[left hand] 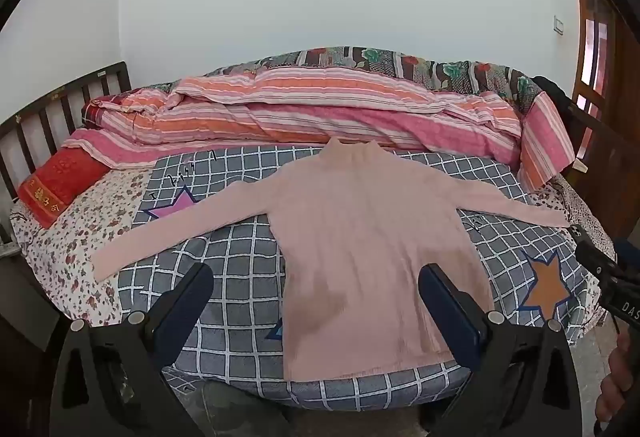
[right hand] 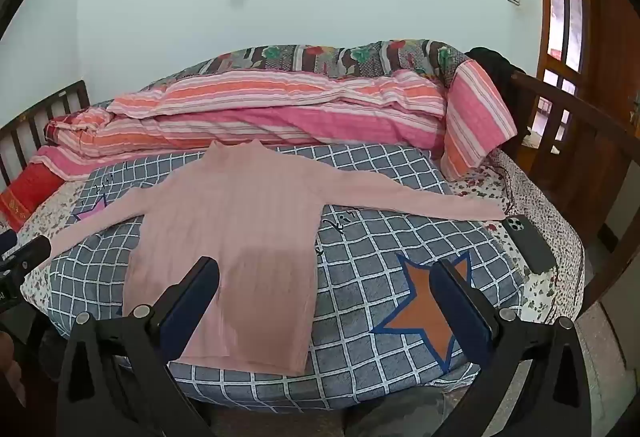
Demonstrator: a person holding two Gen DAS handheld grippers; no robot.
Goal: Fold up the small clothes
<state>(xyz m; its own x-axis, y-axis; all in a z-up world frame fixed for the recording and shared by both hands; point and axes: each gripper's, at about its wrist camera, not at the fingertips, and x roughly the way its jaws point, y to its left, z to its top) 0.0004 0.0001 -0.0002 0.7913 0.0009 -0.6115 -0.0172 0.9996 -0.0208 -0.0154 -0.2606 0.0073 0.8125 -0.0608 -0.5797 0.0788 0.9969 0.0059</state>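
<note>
A pale pink long-sleeved sweater [left hand: 368,245] lies flat on a grey checked blanket [left hand: 224,245], collar toward the far side and both sleeves spread wide. In the right wrist view the same sweater [right hand: 236,237] sits left of centre on the checked blanket [right hand: 380,237]. My left gripper [left hand: 316,277] hovers above the sweater's lower left part, jaws wide and nothing between them. My right gripper [right hand: 326,273] is open too, held over the sweater's lower right edge and the orange star. Neither touches the cloth.
A striped pink and orange quilt [left hand: 312,109] is bunched along the far side. A red pillow [left hand: 60,185] lies at the left. A dark phone [right hand: 528,241] rests near the right sleeve's cuff. Wooden bed rails [right hand: 568,125] and a door stand at the right.
</note>
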